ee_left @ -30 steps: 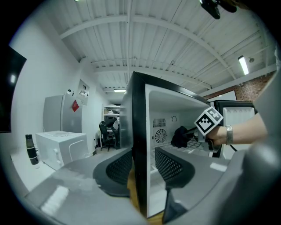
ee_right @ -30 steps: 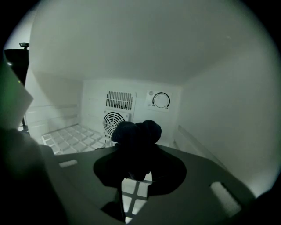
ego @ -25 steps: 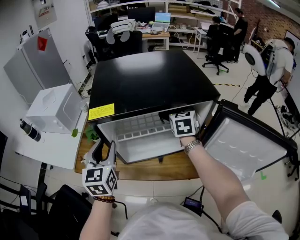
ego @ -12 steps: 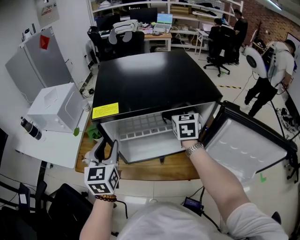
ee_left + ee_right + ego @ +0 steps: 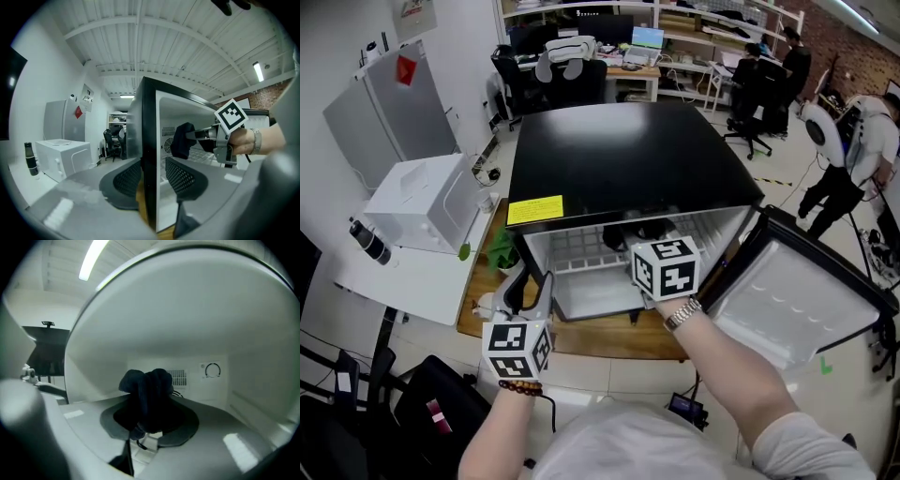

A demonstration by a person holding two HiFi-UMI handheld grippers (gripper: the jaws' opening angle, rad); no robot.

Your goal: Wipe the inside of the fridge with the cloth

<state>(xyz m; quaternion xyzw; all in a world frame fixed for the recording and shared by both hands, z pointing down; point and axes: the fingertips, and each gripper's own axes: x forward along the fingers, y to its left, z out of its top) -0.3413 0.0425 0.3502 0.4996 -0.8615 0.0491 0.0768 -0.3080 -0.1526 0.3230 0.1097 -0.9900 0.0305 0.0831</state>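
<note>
The black fridge (image 5: 628, 159) stands with its door swung open and its white inside (image 5: 600, 281) showing. A dark cloth (image 5: 147, 387) is bunched between the pads of my right gripper (image 5: 149, 420), which is shut on it inside the fridge, high up toward the ceiling. In the head view the right gripper (image 5: 642, 246) reaches into the opening with the cloth (image 5: 628, 234) ahead of its marker cube. My left gripper (image 5: 528, 281) straddles the fridge's left wall (image 5: 149, 154), one pad on each side, closed on it. In the left gripper view the cloth (image 5: 183, 139) hangs from the right gripper.
The open door (image 5: 797, 300) juts out to the right. The fridge rests on a wooden board (image 5: 609, 339). A white box (image 5: 427, 202) and a dark bottle (image 5: 370, 242) sit on the table at left. A dial (image 5: 212, 370) and vent (image 5: 179, 377) mark the back wall. People stand far right.
My right gripper has carried the cloth leftward across the fridge's opening and higher up. The left gripper has stayed on the left wall.
</note>
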